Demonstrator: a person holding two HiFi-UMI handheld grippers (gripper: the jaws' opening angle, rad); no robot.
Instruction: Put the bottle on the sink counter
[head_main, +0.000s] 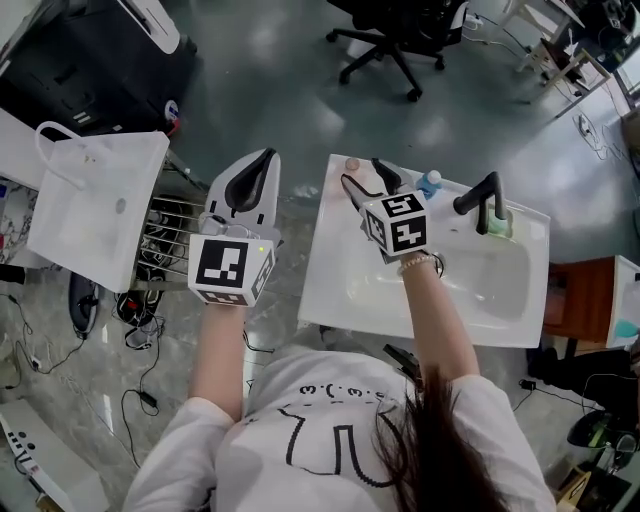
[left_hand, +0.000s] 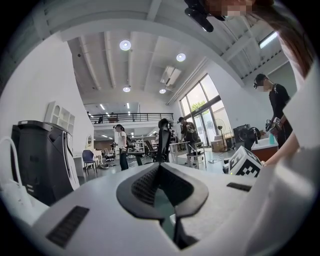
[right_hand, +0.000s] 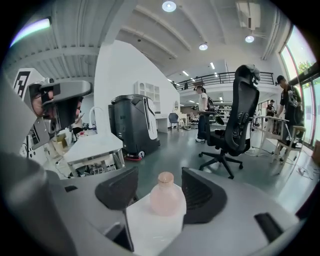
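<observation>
While the right tongs (head_main: 362, 172) are spread wide over the far left corner of the white sink surface (head_main: 330, 285), a small pink bottle (head_main: 352, 163) is seen standing upright on that corner between their jaws. A gap is shown on either side of it, so it is released, not gripped. The left tongs (head_main: 262, 160) are seen clenched on nothing, above the floor (head_main: 290, 60) just left of the surface. A black faucet (head_main: 478, 203) is mounted at the far rim, with a blue-capped bottle (head_main: 430, 182) near it.
</observation>
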